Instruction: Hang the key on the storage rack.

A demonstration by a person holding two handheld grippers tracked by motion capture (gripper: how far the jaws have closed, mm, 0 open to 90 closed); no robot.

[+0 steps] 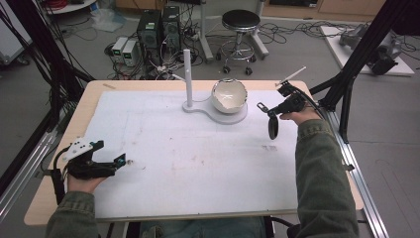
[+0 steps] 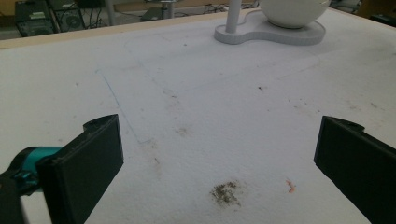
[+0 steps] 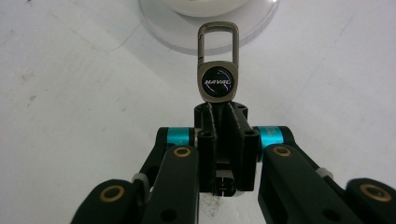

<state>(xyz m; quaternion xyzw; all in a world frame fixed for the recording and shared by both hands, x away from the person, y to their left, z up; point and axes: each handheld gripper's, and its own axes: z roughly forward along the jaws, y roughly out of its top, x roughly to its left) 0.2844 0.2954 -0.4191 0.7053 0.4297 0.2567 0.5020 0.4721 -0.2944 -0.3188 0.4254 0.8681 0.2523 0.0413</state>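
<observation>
Two grippers over one white mat (image 1: 198,163) on a wooden table (image 1: 94,89). Right gripper (image 1: 261,107) is raised above the mat's right half, jaws pressed together and pinching a key fob (image 3: 217,70); the pinch is on its lower end, the metal clip loop pointing away from the jaws. In the high view the fob (image 1: 273,126) hangs as a dark oval below the jaws, clear of the mat, right of the white stand (image 1: 220,115).

Left gripper (image 1: 120,159) rests low at the mat's left edge, jaws spread wide with nothing between them, bare mat ahead.

Edges and room: the mat's centre and near side are open, with the two grippers well apart. The stand sits near the far edge, its upright peg (image 1: 187,74) left of the white bowl (image 1: 229,95) on its round base. A black frame post (image 1: 346,99) stands just off the table's right edge, near the right hand (image 1: 297,115).

View differences: the right gripper view gives the fob's round emblem and the loop shape, which the high view blurs to a dark shape. The left gripper view shows stains on the mat (image 2: 226,192) and a faint blue line (image 2: 116,102). The bowl's rim looks chipped from above, though that may be reflection.
</observation>
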